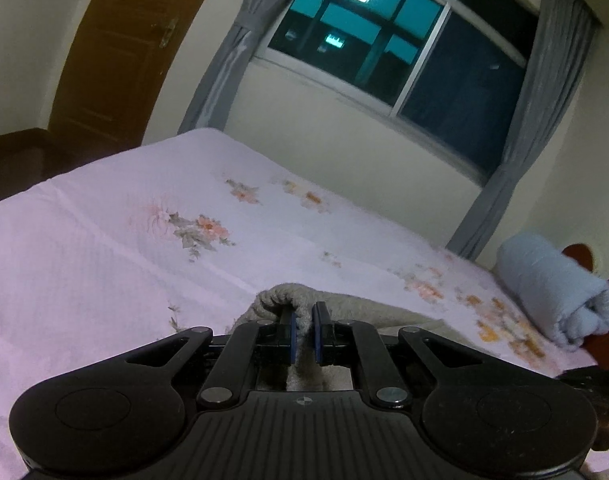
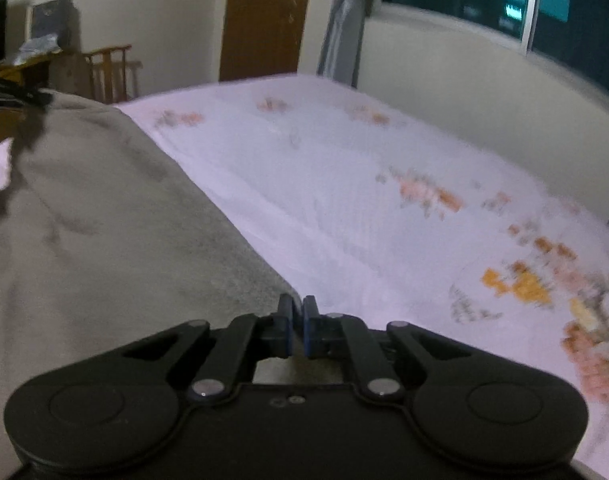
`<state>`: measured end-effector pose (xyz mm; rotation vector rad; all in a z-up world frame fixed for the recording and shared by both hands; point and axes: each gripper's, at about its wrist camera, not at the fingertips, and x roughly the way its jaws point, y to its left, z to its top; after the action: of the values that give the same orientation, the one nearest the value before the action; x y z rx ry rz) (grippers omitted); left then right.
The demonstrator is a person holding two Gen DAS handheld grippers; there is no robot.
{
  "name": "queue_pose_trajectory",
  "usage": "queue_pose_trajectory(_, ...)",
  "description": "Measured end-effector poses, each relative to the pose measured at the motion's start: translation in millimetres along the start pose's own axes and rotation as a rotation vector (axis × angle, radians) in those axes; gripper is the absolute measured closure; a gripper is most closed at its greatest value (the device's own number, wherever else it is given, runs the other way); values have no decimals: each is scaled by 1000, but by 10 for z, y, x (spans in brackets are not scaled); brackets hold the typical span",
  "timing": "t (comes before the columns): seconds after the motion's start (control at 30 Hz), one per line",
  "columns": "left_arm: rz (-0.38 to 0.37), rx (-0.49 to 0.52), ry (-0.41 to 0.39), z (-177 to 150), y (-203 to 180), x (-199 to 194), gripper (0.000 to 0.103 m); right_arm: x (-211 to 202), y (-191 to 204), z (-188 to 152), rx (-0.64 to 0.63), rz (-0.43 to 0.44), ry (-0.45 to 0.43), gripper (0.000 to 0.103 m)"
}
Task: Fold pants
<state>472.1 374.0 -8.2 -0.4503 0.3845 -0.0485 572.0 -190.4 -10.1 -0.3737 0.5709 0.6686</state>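
Right now I have both ends of the pants (image 2: 84, 220) pinched. My left gripper (image 1: 303, 320) is clamped on a bunched fold of the grey fabric, and my right gripper (image 2: 298, 316) is closed on the garment's edge, though the grip there is thin. Holding two points keeps the cloth stretched over the bed (image 1: 104, 240), so I judge a fold can be carried across. A rolled blue towel (image 1: 552, 288) sits well clear.

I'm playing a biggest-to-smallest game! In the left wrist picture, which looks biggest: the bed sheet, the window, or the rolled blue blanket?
As they look in the left wrist view:
1. bed sheet, by far the most picture
2. window
3. rolled blue blanket, smallest

The sheet lies nearest the camera, so that is apparent size only.
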Motion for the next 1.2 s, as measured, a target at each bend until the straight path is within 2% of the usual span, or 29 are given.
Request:
queue_pose_trajectory(0.13,-81,-13,-25,-67,67,-442,95,-655,330,-28,-60,-13,-29,103)
queue_pose_trajectory(0.23,-132,-17,-4,-225,127,-805,95,-1120,706,-177,-84,-17,-18,103)
queue_pose_trajectory(0.3,-139,-4,23,-380,160,-1023,95,-1365,988,-353,-94,-24,5,103)
queue_pose_trajectory(0.4,-130,3,69,-678,230,-1316,94,-1522,1349,-675,-82,-26,42,103)
queue_pose_trajectory(0.43,-106,14,99,-804,252,-1395,88,-1530,1479,-791,-93,-31,51,103)
queue_pose_trajectory(0.47,-50,10,125,-914,294,-1467,79,-1529,1634,-949,-118,-55,70,97)
queue_pose_trajectory(0.53,85,-19,112,-1074,380,-1681,29,-1590,1795,-1172,-73,-129,93,86)
queue_pose_trajectory(0.57,133,-59,83,-1153,430,-1856,27,-1689,1823,-1251,-11,-146,68,82)
queue_pose_trajectory(0.63,146,-118,78,-1253,475,-2097,28,-1897,1816,-1373,122,-160,11,67)
queue_pose_trajectory(0.7,127,-183,83,-1356,457,-2273,29,-2037,1757,-1456,258,-160,-10,65)
queue_pose_trajectory(0.73,111,-199,98,-1399,415,-2310,36,-2059,1711,-1469,304,-163,-20,65)
queue_pose_trajectory(0.8,68,-229,115,-1470,292,-2316,43,-2142,1659,-1494,385,-159,-48,65)
queue_pose_trajectory(0.87,26,-261,115,-1502,159,-2257,43,-2156,1615,-1490,421,-156,-67,65)
queue_pose_trajectory(0.97,-17,-298,106,-1482,30,-2052,43,-2143,1714,-1474,404,-151,-79,65)
queue_pose_trajectory(1.03,-23,-317,122,-1471,-103,-1876,43,-2143,1717,-1488,404,-155,-70,65)
queue_pose_trajectory(1.2,-1,-426,184,-1471,-98,-1375,42,-2134,1643,-1629,466,-198,-47,64)
